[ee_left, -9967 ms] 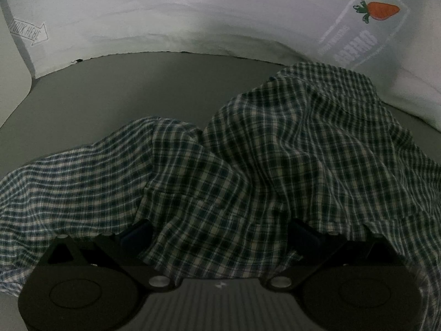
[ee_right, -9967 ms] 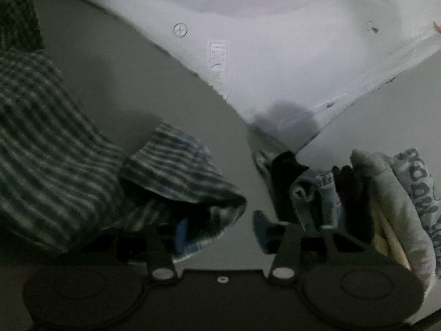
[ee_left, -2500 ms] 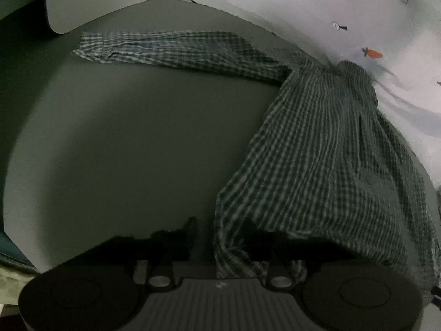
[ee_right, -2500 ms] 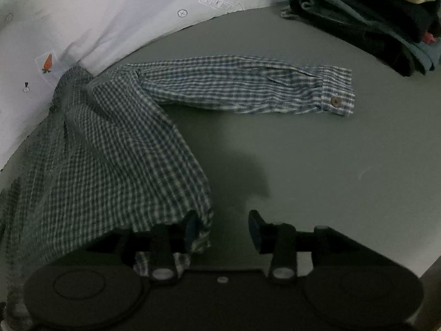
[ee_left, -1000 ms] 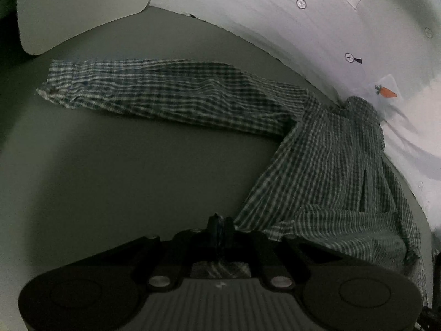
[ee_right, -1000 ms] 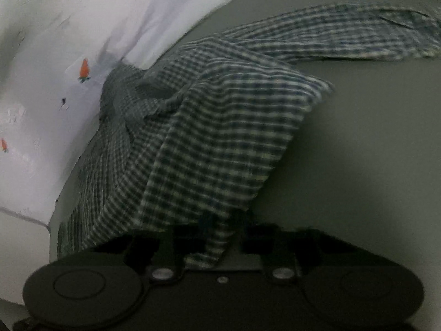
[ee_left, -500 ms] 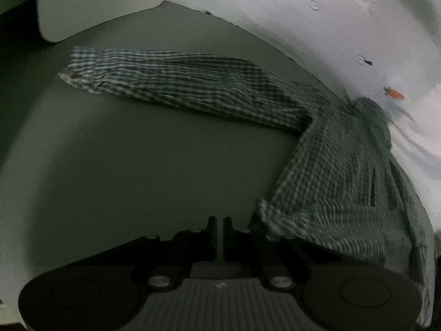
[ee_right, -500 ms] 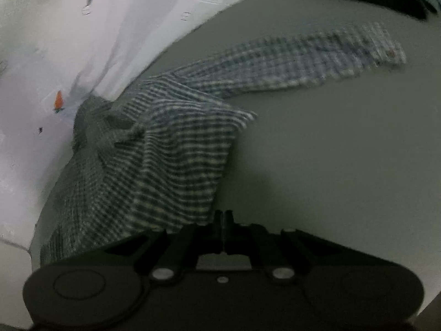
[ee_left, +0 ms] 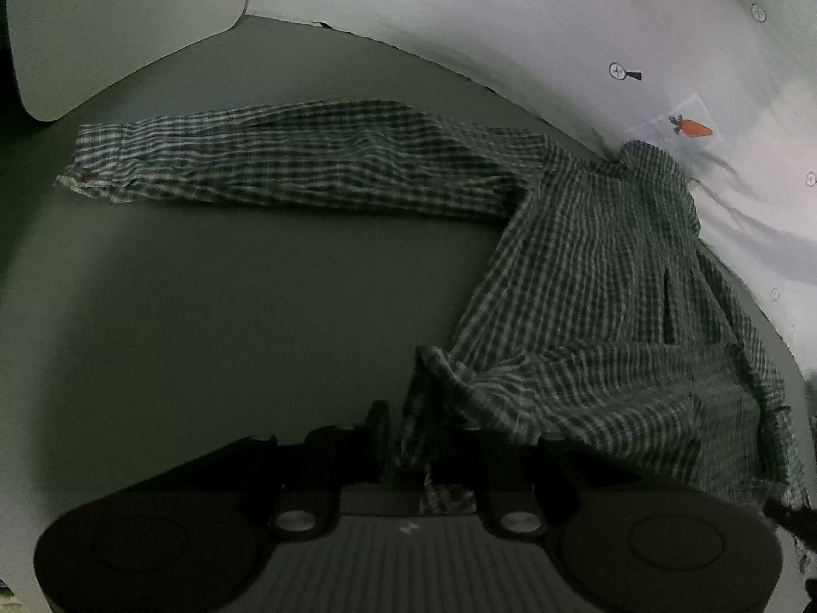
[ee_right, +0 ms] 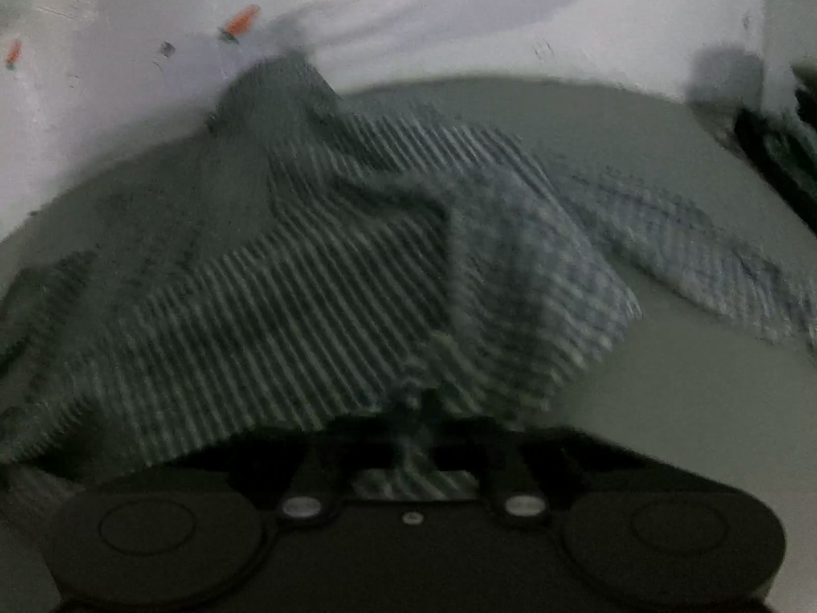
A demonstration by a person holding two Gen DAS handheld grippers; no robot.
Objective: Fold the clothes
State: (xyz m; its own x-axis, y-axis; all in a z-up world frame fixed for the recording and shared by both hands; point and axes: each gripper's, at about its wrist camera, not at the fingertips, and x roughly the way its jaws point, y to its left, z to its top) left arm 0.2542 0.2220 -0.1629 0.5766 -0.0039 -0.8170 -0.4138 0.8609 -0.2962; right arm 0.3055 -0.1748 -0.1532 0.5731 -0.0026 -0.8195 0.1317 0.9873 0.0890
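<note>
**Checked cotton hem rising off the counter**

Gripping the lower hem of the green-and-white checked long-sleeved shirt (ee_left: 587, 265) at two corners: left gripper (ee_left: 408, 424) pinching the near left corner, with cloth bunching between its fingers and showing down inside the fingers' base; right gripper (ee_right: 418, 408) clenching the other corner in the same way, though blurring badly in its own view.

Differing from a few seconds back, when lying flat along the grey counter (ee_left: 230, 316) with the fingers standing open at the hem. Now doubling back on itself, with a ridge of lifted hem running across the body towards the collar (ee_left: 648, 163), which is resting against the white printed backdrop sheet (ee_left: 561, 25) just under its orange carrot mark (ee_left: 690, 127). Judging from that, carrying the bottom edge up towards the shoulders, so folding the body in half lengthwise rather than merely smoothing it.

Leaving both sleeves out of the fold for now: left sleeve (ee_left: 286, 163) stretching straight out across the counter towards the plain white board (ee_left: 102, 25), right sleeve (ee_right: 689, 235) trailing out the other way.

Showing no basket, box or drawer in either view. Glimpsing only a dark pile of clothes (ee_right: 781, 148) at the far right edge, too smeared for telling what is in it.
</note>
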